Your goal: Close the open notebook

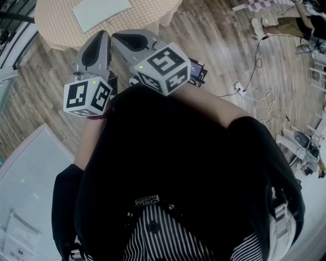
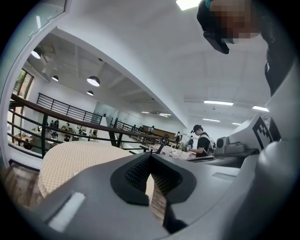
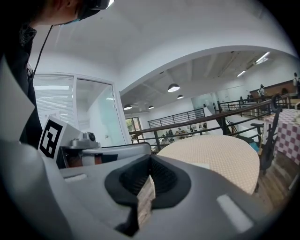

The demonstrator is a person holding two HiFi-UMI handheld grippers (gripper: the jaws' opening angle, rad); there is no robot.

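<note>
A pale notebook (image 1: 101,11) lies flat on the round table (image 1: 153,15) with a checked beige cloth, at the top of the head view; whether it lies open I cannot tell. Both grippers are held side by side in front of my body, short of the table's near edge. My left gripper (image 1: 103,33) (image 2: 151,157) is shut with nothing between its jaws. My right gripper (image 1: 116,36) (image 3: 150,159) is also shut and empty. Their marker cubes (image 1: 87,97) (image 1: 164,67) face the head camera. In both gripper views the table (image 2: 70,159) (image 3: 220,154) spreads beyond the jaw tips.
Wooden floor surrounds the table. A dark device (image 1: 197,71) sits on the floor below the right gripper. Cables and a power strip (image 1: 238,86) trail at the right. A person (image 1: 285,23) sits at top right. A white panel (image 1: 30,168) lies at the left. Railings (image 2: 70,115) run behind the table.
</note>
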